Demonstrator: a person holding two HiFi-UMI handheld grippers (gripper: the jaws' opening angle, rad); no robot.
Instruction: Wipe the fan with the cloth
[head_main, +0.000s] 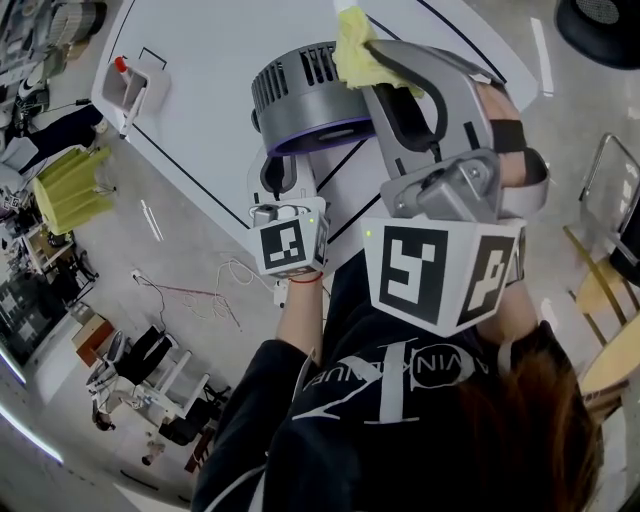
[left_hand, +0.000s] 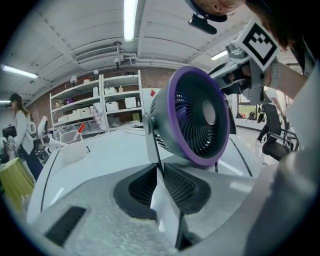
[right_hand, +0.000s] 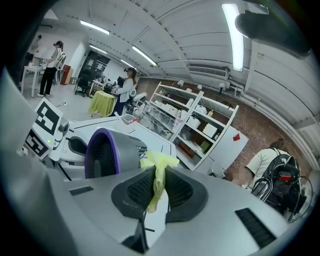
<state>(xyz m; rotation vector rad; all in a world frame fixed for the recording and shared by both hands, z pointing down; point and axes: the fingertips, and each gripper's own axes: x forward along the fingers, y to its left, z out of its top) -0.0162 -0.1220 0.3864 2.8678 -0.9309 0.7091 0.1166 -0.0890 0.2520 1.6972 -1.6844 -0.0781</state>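
Both clamped: left claw on fan, right claw on cloth; bin holds bottle.

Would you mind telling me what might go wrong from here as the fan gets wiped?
1. The right gripper pinches only a thin fold of the cloth; dragging it over the fan may pull it free.
2. The cloth sits beside the rear vent slots and could snag there.
3. The left gripper clamps only a thin plate of the fan stand; pushing might tip the fan.
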